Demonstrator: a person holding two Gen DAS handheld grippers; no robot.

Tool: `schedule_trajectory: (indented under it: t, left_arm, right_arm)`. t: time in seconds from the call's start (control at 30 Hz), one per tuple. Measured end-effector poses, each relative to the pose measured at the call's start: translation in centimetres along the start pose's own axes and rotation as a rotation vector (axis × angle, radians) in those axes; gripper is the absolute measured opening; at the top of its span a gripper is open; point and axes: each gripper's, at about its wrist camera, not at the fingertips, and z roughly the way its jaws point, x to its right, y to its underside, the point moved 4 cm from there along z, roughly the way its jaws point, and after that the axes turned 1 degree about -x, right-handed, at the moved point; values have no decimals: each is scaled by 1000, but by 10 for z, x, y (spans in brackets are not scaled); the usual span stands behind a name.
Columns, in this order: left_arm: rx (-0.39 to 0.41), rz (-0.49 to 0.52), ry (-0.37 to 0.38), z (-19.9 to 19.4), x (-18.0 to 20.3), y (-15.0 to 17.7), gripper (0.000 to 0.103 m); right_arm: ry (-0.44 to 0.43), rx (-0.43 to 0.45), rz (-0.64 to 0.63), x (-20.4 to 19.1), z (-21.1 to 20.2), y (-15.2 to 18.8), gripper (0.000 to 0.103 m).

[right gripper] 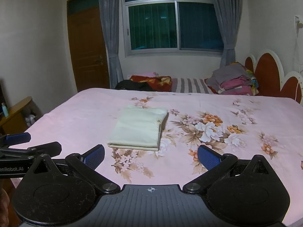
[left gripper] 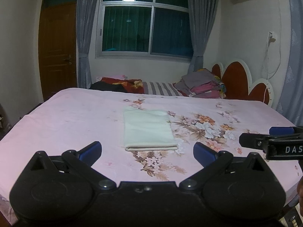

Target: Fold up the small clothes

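Note:
A cream garment, folded into a neat rectangle, lies flat on the pink floral bedsheet; it also shows in the right wrist view. My left gripper is open and empty, held just in front of the garment's near edge. My right gripper is open and empty, also short of the garment and a little to its right. The right gripper shows side-on at the right edge of the left wrist view. The left gripper shows at the left edge of the right wrist view.
A pile of folded clothes and striped and red bedding lie on a second bed behind. A red and white headboard stands at the right. A wooden side table stands left of the bed. A brown door is at the far left.

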Motion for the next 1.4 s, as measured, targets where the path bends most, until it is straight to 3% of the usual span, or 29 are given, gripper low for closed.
schedule_trajectory:
  t: [1.4]
  left_arm:
    - [4, -3, -9, -2, -13, -3, 103]
  right_arm:
    - [-11, 1, -23, -2, -4, -2, 103]
